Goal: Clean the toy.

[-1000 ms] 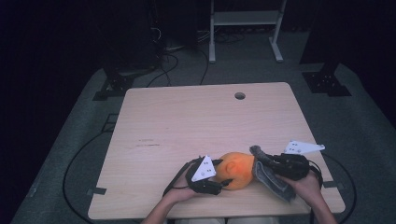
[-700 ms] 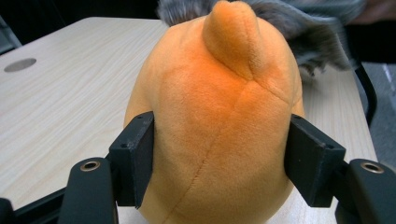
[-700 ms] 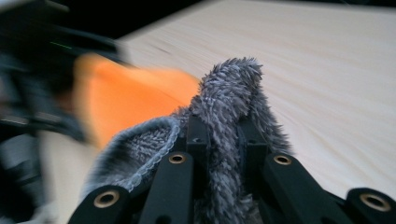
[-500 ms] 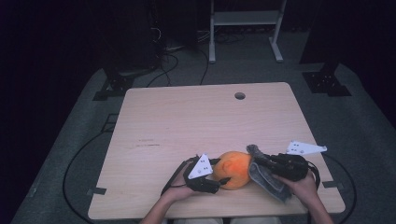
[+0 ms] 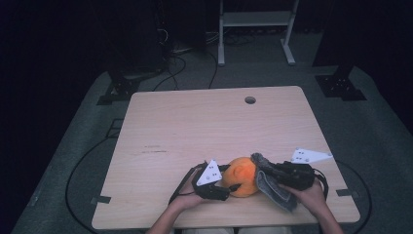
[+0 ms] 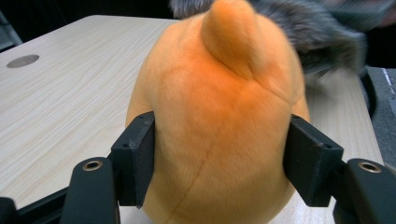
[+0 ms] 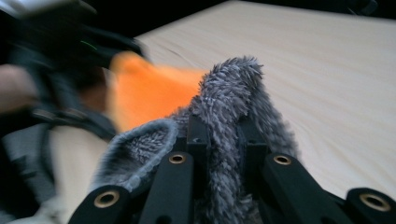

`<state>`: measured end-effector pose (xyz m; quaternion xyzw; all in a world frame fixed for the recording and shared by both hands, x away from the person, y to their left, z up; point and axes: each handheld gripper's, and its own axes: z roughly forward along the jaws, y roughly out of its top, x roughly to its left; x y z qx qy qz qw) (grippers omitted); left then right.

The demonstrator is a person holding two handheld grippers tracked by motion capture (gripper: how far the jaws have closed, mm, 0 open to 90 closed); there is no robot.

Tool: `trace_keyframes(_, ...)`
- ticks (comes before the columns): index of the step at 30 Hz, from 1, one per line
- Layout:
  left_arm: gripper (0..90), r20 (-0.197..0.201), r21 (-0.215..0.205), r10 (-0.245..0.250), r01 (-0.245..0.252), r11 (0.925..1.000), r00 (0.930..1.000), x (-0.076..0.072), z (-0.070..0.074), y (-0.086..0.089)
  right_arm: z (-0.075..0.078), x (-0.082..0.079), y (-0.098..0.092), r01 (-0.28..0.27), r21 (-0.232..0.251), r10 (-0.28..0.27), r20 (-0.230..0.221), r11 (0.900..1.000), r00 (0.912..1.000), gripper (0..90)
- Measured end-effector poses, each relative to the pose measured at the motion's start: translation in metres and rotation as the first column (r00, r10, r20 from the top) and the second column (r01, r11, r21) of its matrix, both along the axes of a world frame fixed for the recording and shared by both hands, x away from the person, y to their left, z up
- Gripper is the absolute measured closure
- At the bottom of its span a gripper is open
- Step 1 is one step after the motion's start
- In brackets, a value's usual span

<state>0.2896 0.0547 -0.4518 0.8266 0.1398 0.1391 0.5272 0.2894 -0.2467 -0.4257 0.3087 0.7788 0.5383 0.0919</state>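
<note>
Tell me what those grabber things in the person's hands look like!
Each one is black. The left gripper and the right gripper both carry a white three-cornered plate with tiny dark dots, and a black cable loops behind each. Up close, the fingers are blocky black pads fixed with brass-ringed screws.

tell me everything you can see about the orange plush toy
The orange plush toy is a rounded, egg-shaped soft body of short fuzzy fabric with visible seams and a small nub on top. It sits near the front edge of the wooden table. The left gripper clamps its sides, pads pressing into the plush. A grey fuzzy cloth, pinched in the right gripper, lies against its far side.
</note>
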Motion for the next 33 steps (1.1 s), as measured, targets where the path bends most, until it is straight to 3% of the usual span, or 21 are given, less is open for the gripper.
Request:
trace_keyframes(2, 33.5, -0.005, -0.011, 0.001, -0.001, 0.9999, 1.0000, 0.001, 0.000, -0.001, -0.006, 0.006, -0.010, 0.056, 0.005, -0.055, -0.041, 0.998, 0.9976, 78.4)
trace_keyframes(3, 33.6, -0.009, -0.013, -0.001, 0.001, 0.9999, 1.0000, 0.002, -0.001, -0.001, -0.005, 0.007, -0.013, 0.095, -0.038, -0.096, -0.038, 0.995, 0.9946, 78.4)
trace_keyframes(5, 33.6, -0.014, -0.014, 0.000, 0.000, 0.9999, 0.9999, 0.003, -0.001, 0.000, -0.004, 0.006, -0.017, 0.120, -0.057, -0.122, -0.038, 0.991, 0.9918, 78.4)
trace_keyframes(6, 33.6, -0.014, -0.014, 0.004, -0.004, 0.9999, 0.9999, 0.003, -0.001, 0.000, -0.003, 0.004, -0.020, 0.120, -0.023, -0.121, -0.046, 0.993, 0.9916, 78.4)
trace_keyframes(7, 33.5, -0.007, -0.009, 0.008, -0.008, 0.9999, 0.9999, 0.002, -0.001, -0.001, 0.005, -0.002, -0.018, 0.070, 0.039, -0.069, -0.019, 0.997, 0.9974, 78.4)
trace_keyframes(9, 33.3, -0.001, -0.010, 0.014, -0.014, 0.9999, 0.9999, 0.001, -0.001, -0.002, 0.012, -0.006, -0.006, -0.005, 0.101, 0.005, 0.000, 0.995, 1.0000, 78.2)
trace_keyframes(10, 33.1, 0.011, 0.000, 0.026, -0.026, 0.9997, 0.9996, 0.001, 0.000, -0.003, 0.016, -0.008, 0.001, -0.029, 0.093, 0.028, 0.016, 0.995, 0.9995, 78.2)
trace_keyframes(12, 32.6, 0.009, -0.003, 0.033, -0.033, 0.9995, 0.9994, 0.001, -0.001, -0.004, 0.020, -0.011, 0.015, -0.029, 0.032, 0.028, 0.034, 0.999, 0.9990, 78.2)
trace_keyframes(15, 33.0, 0.009, -0.006, 0.032, -0.032, 0.9995, 0.9995, 0.001, -0.001, -0.005, 0.020, -0.013, 0.020, -0.033, 0.022, 0.032, 0.060, 0.999, 0.9977, 78.1)
trace_keyframes(17, 33.5, 0.015, -0.003, 0.024, -0.024, 0.9997, 0.9996, 0.000, -0.001, -0.005, 0.019, -0.011, 0.018, -0.022, 0.022, 0.021, 0.054, 1.000, 0.9983, 78.2)
trace_keyframes(18, 33.7, 0.009, -0.009, 0.028, -0.028, 0.9996, 0.9996, 0.000, -0.001, -0.006, 0.011, -0.005, 0.011, 0.030, -0.006, -0.030, 0.036, 1.000, 0.9989, 78.2)
trace_keyframes(19, 33.7, 0.009, -0.009, 0.028, -0.028, 0.9996, 0.9996, 0.000, -0.001, -0.006, 0.011, -0.005, 0.011, 0.030, -0.006, -0.030, 0.036, 1.000, 0.9989, 78.2)
trace_keyframes(20, 33.7, 0.015, -0.006, 0.027, -0.027, 0.9996, 0.9995, -0.001, -0.001, -0.008, 0.007, 0.000, 0.003, 0.084, -0.007, -0.084, 0.004, 0.996, 0.9964, 78.2)
trace_keyframes(21, 33.7, 0.015, -0.005, 0.026, -0.026, 0.9996, 0.9995, -0.001, -0.001, -0.008, 0.011, -0.002, 0.002, 0.094, -0.021, -0.094, 0.018, 0.995, 0.9954, 78.2)
trace_keyframes(24, 33.6, 0.014, -0.015, 0.031, -0.031, 0.9994, 0.9994, 0.000, -0.002, -0.010, 0.028, -0.015, 0.008, 0.024, -0.005, -0.023, 0.095, 1.000, 0.9952, 78.1)
trace_keyframes(25, 33.5, 0.014, -0.015, 0.031, -0.031, 0.9994, 0.9994, 0.000, -0.002, -0.010, 0.028, -0.015, 0.008, 0.024, -0.005, -0.023, 0.095, 1.000, 0.9952, 78.1)
trace_keyframes(26, 33.5, 0.014, -0.015, 0.037, -0.037, 0.9992, 0.9992, 0.000, -0.001, -0.011, 0.035, -0.019, 0.015, -0.024, 0.000, 0.024, 0.111, 1.000, 0.9936, 78.1)
trace_keyframes(29, 32.5, 0.013, -0.018, 0.053, -0.053, 0.9984, 0.9985, -0.002, -0.002, -0.012, 0.035, -0.020, 0.022, -0.024, -0.017, 0.025, 0.112, 1.000, 0.9934, 78.1)
trace_keyframes(33, 30.4, 0.028, 0.002, 0.047, -0.047, 0.9989, 0.9985, -0.004, 0.000, -0.020, 0.039, -0.030, 0.044, -0.057, -0.099, 0.072, 0.153, 0.993, 0.9856, 78.1)
